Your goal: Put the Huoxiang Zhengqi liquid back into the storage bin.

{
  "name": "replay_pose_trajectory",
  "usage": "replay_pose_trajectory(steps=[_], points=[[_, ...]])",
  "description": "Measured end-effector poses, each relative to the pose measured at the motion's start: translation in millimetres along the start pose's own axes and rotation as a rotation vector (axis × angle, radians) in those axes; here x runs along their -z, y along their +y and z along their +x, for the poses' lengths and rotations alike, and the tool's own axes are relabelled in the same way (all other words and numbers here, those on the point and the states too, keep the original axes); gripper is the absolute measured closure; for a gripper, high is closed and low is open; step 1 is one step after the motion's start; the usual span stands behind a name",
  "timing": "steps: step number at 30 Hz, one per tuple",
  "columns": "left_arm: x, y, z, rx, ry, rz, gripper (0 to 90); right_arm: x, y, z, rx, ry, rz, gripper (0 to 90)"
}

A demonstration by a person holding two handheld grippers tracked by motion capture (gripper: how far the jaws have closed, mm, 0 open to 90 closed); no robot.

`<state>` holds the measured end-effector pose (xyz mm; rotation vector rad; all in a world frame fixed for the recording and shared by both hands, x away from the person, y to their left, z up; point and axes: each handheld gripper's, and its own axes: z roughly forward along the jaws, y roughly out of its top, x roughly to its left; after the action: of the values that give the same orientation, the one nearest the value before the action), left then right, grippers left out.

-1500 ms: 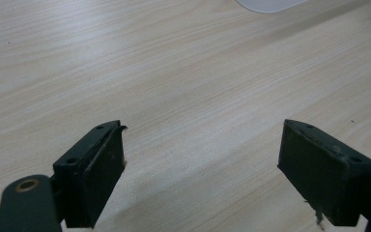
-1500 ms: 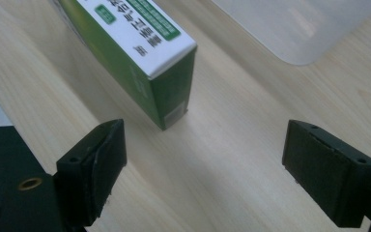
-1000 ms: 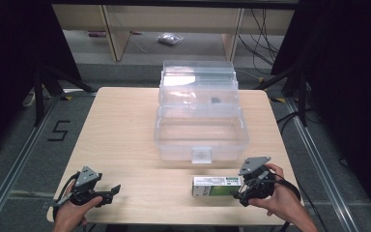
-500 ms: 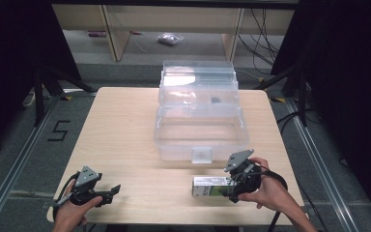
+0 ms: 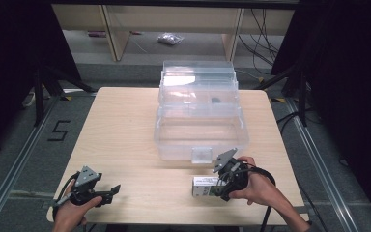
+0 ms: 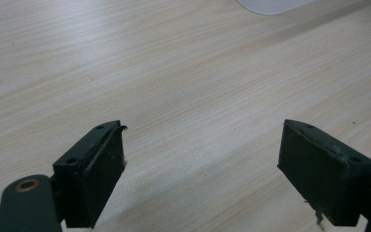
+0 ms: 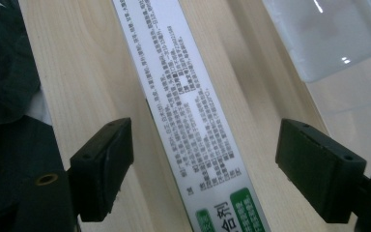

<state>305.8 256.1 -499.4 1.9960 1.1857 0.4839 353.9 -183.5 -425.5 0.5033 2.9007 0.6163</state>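
Note:
A small white and green carton [image 5: 201, 186] with printed text lies flat near the table's front edge. My right gripper [image 5: 217, 187] reaches over its right end from the right. In the right gripper view the carton [image 7: 193, 111] runs lengthwise between the two jaws, with a gap of bare wood on each side. The right gripper [image 7: 207, 145] is open; its jaws have just been closing around the carton without touching it. My left gripper [image 5: 110, 192] rests at the front left, open [image 6: 200, 150] over bare wood with nothing between its fingers.
A large clear plastic box [image 5: 200, 121] with its lid raised stands in the middle of the wooden table [image 5: 121, 135], just behind the carton; its front corner [image 7: 328, 34] shows close by in the right gripper view. Bare wood lies between the two grippers.
My right hand has slid left along the front edge, so its jaws now straddle the carton's end. The left gripper has stayed put.

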Motion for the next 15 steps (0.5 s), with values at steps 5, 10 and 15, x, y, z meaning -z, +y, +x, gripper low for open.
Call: replay_pose_trajectory(steps=[5, 10, 15], points=[[0.1, 0.0, 0.3, -0.007, -0.003, 0.002, 15.8, -3.1, 3.1, -0.2, 0.015, 0.010, 0.025, 26.9], [-0.1, 0.0, 0.3, -0.010, -0.004, -0.001, 15.8, -7.5, 5.6, -0.1, 0.025, 0.023, 0.059, 30.4], [-0.3, -0.2, 0.3, -0.006, -0.003, -0.001, 15.8, -11.5, 8.3, -1.2, 0.056, 0.050, 0.081, 35.2]])
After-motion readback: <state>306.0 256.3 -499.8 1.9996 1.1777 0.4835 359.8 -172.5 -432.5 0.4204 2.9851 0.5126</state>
